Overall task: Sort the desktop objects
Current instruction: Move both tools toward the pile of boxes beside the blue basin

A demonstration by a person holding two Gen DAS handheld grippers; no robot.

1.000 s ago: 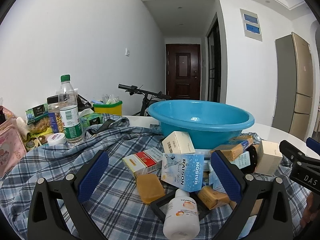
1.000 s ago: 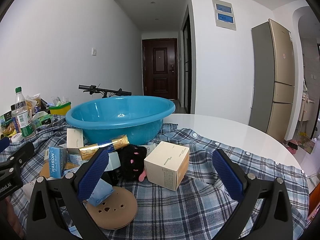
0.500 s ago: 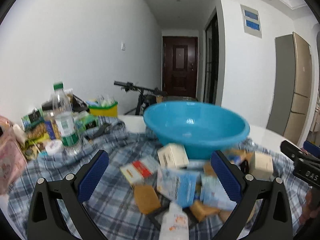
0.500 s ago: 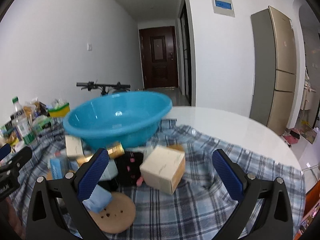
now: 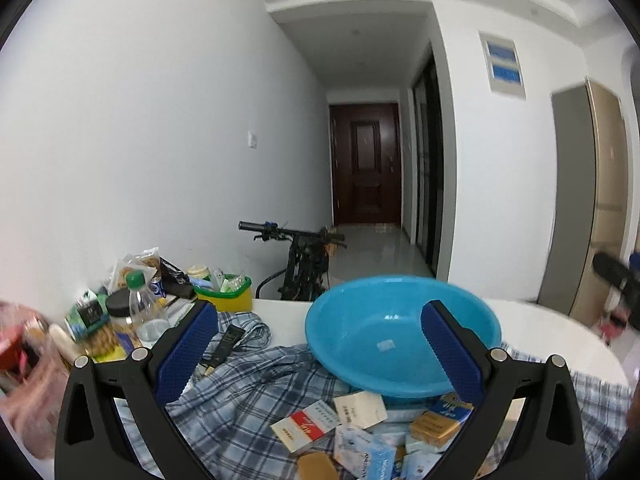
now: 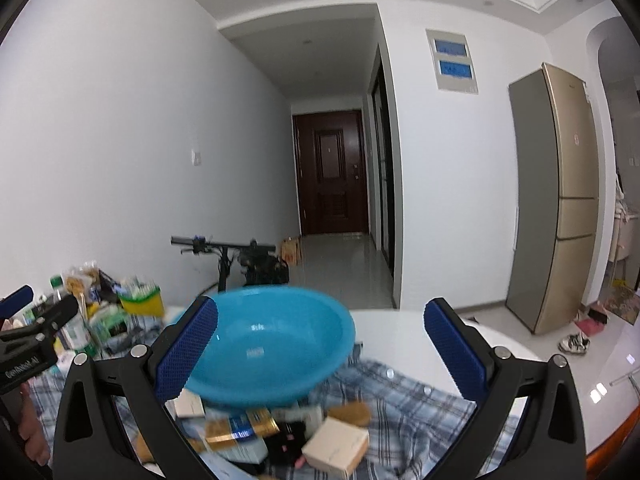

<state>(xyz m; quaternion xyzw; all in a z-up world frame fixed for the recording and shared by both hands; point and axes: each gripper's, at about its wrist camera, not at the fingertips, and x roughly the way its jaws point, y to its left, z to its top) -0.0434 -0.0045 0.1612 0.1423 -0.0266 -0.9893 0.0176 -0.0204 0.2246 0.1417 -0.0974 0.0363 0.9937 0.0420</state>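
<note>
Seen from the left gripper (image 5: 318,338), a clear bottle with a green cap (image 5: 145,312) stands far to the left of its left finger, among snack packets, and a yellow-green bin (image 5: 228,294) is just behind that finger's tip. The two blue pads are wide apart and nothing is between them. Ahead, between the fingers, sits the blue basin (image 5: 400,332) on a plaid cloth (image 5: 248,396). Below the basin, nearer to the gripper, lie small boxes in a heap: a red and white box (image 5: 306,430), then a cream box (image 5: 360,410), then a gold box (image 5: 434,428) near the right finger.

The right gripper (image 6: 320,340) is also spread open and holds nothing. The basin (image 6: 272,344) is ahead of it, closer to its left finger, and blurred. Under the basin, close to the gripper, lie a gold-blue box (image 6: 240,430) and, to the right of it, a beige cube box (image 6: 336,446) on the cloth. The white table (image 6: 560,380) continues past the right finger.
</note>
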